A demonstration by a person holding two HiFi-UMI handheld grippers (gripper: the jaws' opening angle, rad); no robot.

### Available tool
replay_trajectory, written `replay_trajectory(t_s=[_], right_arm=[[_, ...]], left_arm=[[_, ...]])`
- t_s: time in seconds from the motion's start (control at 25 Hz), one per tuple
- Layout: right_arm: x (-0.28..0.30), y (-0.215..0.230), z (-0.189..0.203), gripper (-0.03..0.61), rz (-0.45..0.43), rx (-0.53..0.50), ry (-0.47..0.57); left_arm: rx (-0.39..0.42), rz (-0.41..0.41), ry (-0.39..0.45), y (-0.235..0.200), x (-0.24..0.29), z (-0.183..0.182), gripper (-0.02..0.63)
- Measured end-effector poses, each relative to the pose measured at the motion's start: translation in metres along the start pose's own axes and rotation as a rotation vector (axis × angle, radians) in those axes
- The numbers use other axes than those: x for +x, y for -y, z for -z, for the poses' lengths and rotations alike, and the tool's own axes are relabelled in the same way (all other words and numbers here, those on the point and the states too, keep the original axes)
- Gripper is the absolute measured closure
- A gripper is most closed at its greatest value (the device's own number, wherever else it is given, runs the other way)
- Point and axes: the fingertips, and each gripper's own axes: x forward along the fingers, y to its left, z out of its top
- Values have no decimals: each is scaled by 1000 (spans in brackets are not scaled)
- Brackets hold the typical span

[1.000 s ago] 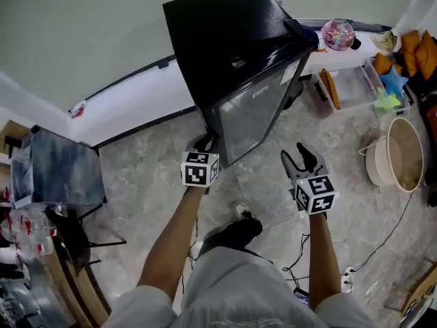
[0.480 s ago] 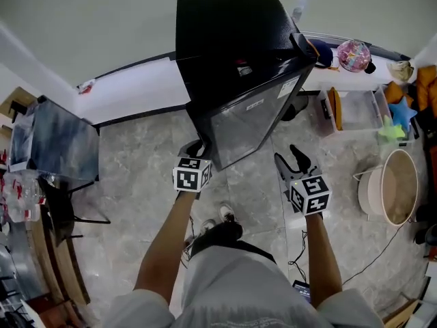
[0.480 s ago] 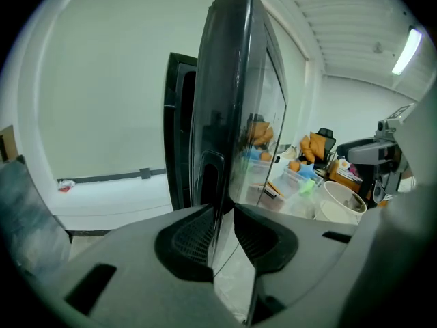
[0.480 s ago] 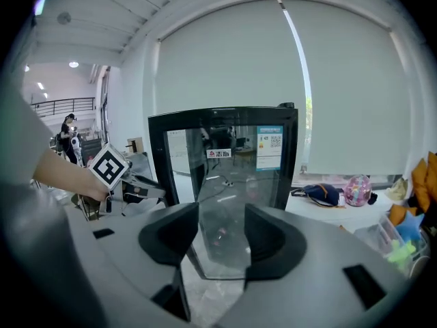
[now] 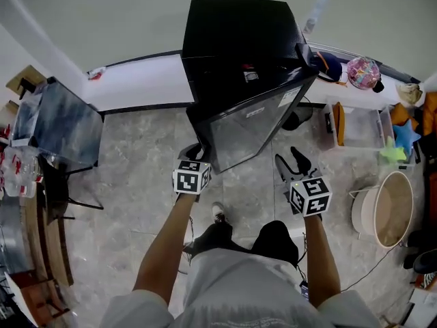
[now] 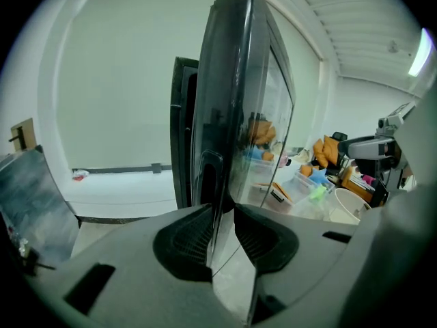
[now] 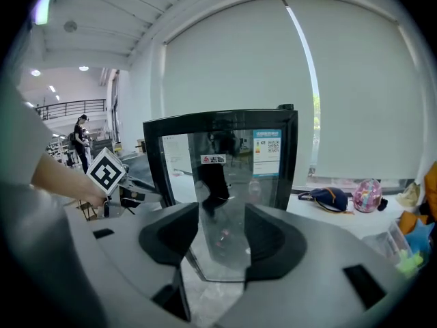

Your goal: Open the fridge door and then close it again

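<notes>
Here, at the floor's far edge by the wall, the fridge door point(image 5: 249, 132) stands partly open, our left gripper point(image 6: 222, 234) pinching its free edge though its jaws have just been widening, our right gripper point(image 7: 222, 241) gaping empty; we judge closing remains.

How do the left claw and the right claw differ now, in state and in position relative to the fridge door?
The left claw holds the edge of the door between its pads, though its jaws have just been opening slightly; the right claw stands open with nothing in it. The left claw is at the door's free edge; the right claw hangs apart from the door, facing its glass front. Both point toward the door.
</notes>
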Motion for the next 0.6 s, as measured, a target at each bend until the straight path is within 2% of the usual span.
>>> replay_trajectory(t_s=[0.24,0.4,0.6], right_arm=[[0,16,10,371,-98,-53,-22],[-16,24,14,372,-159,-99,-31],[-42,45,14,372,-188,-104,4]], left_arm=[[-54,-85,26,11,-5,5,537],[-104,-135,2,29,-15,17,534],[-160,-194,-1,60,-26,29,535]])
